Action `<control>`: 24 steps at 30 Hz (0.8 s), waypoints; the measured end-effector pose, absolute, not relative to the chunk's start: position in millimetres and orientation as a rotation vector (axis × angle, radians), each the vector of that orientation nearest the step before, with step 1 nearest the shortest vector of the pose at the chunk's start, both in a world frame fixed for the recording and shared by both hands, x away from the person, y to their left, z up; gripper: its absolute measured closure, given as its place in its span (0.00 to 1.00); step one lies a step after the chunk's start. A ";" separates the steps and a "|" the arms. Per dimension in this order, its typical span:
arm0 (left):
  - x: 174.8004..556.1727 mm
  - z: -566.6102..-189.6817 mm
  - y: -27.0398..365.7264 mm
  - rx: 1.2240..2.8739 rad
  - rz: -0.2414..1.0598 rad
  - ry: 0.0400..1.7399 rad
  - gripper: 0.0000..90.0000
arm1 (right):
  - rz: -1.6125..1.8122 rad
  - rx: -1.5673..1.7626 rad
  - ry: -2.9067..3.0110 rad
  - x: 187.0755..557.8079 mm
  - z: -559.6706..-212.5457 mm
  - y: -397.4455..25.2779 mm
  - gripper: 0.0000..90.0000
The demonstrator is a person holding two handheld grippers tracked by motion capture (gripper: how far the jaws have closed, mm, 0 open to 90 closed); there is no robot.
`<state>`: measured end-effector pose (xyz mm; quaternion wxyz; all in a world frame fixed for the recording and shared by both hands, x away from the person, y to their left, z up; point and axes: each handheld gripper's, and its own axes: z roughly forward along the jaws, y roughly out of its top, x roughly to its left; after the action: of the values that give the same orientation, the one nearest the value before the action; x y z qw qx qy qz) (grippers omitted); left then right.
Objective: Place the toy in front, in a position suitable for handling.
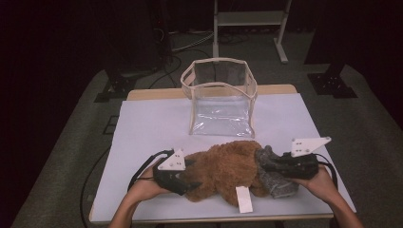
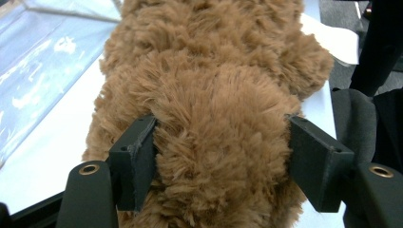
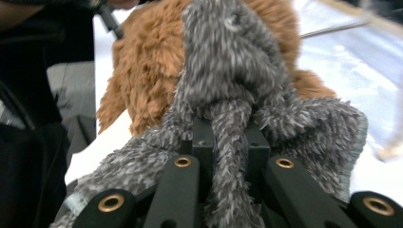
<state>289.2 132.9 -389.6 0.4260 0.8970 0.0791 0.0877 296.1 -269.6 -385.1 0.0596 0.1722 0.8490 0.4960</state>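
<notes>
Brown plush toy lying on the white table cover, stretched between the two grippers, and both have hold of it. The left gripper has its jaws spread fairly wide around a thick fold of brown fur; in the left gripper view the pile bulges out between the two black pads, pressed on both sides. The right gripper is pinched narrow on the grey fuzzy part of the toy; in the right gripper view a thin strand of grey fabric runs straight down between the nearly closed jaws. A white tag sticks out from the toy's near edge, between the two tools. Beyond the grippers, past the toy, stands the clear plastic bag with a beige rim, mouth open, nothing visible inside through its see-through walls. Hard to make out: the toy's face and limbs, since the fur is bunched, and where exactly the grey part joins the brown, hidden under the right gripper. The room behind the table is dark.
</notes>
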 end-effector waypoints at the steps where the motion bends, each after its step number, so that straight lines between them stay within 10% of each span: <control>1: 288.5 -388.2 130.5 2.249 0.222 0.188 0.34 | 1.513 0.539 2.548 296.3 -382.5 -275.4 0.88; 13: 286.3 -384.1 127.5 2.278 0.219 0.130 0.36 | 1.555 0.420 2.497 338.0 -330.9 -234.8 0.88; 24: 300.1 -378.7 116.2 2.240 0.325 0.175 0.35 | 1.498 0.433 2.651 308.2 -361.6 -243.7 0.89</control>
<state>300.1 116.2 -378.7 0.4221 0.8945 0.0699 0.1298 308.2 -243.7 -361.6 0.0331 0.1407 0.8614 0.4869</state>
